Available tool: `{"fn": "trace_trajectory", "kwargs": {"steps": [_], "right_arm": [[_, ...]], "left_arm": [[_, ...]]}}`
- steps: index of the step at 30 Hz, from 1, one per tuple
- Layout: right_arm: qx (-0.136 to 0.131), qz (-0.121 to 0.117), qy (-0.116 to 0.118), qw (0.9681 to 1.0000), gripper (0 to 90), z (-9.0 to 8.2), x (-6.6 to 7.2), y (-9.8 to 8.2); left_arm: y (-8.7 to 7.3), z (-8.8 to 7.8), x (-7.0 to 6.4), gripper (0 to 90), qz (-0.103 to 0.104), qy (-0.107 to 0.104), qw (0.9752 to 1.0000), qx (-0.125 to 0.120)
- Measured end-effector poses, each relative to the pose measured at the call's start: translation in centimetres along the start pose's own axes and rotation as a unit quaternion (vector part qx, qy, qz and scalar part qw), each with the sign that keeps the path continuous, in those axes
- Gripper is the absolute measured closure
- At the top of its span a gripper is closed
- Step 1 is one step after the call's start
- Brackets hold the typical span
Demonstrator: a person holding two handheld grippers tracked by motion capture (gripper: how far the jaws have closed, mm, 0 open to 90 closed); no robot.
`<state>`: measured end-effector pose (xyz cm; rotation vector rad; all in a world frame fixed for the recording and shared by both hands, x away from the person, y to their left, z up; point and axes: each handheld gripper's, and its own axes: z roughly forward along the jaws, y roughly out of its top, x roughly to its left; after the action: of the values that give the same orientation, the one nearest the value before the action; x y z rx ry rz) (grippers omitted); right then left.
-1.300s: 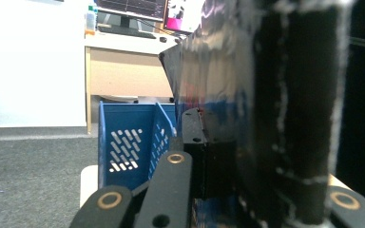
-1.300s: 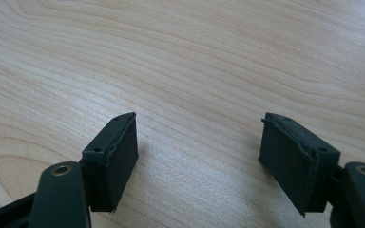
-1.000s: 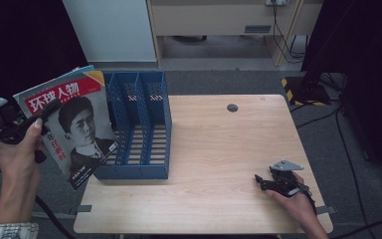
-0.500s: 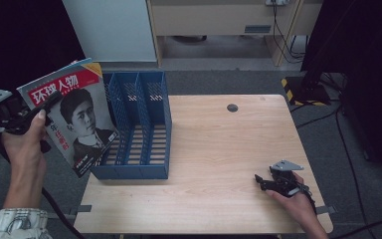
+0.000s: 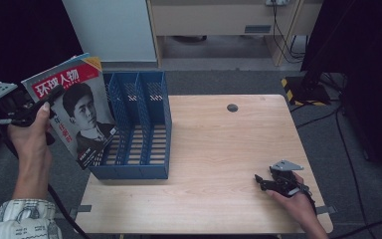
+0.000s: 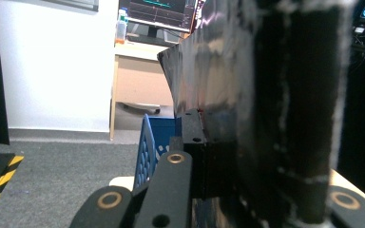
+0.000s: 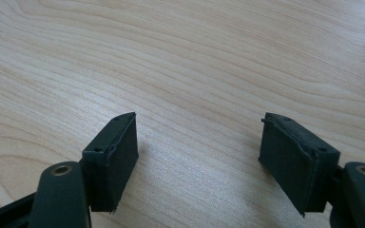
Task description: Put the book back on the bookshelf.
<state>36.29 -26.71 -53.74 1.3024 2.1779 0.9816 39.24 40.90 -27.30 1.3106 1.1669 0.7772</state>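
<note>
Red and white with a dark portrait, a magazine is held up at the left edge of the table, clamped by its left side between the jaws of the left gripper. In the left gripper view the magazine is seen edge-on, pressed tight between the two black jaws, so this gripper is closed on it. The magazine is tilted, its top leaning away to the left, and its lower right corner is seen in front of the left wall of a blue file rack; whether it touches the rack cannot be told. The rack stands on the left part of the table and is divided into narrow compartments with slotted walls. The right gripper is rested on the table near its right front corner, well apart from the rack. In the right gripper view its jaws are spread wide over bare light wood, and nothing is gripped between them. A small dark round spot is seen on the table near the far edge.
</note>
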Motion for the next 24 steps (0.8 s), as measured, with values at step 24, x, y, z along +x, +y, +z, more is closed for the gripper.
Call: {"fn": "trace_trajectory", "kwargs": {"steps": [24], "right_arm": [[-0.001,-0.002,0.001,1.0,28.9,0.0,0.0,0.0]], "left_arm": [[-1.0,2.0,-0.6,86.5,0.028,-0.006,0.9995,-0.01]]}}
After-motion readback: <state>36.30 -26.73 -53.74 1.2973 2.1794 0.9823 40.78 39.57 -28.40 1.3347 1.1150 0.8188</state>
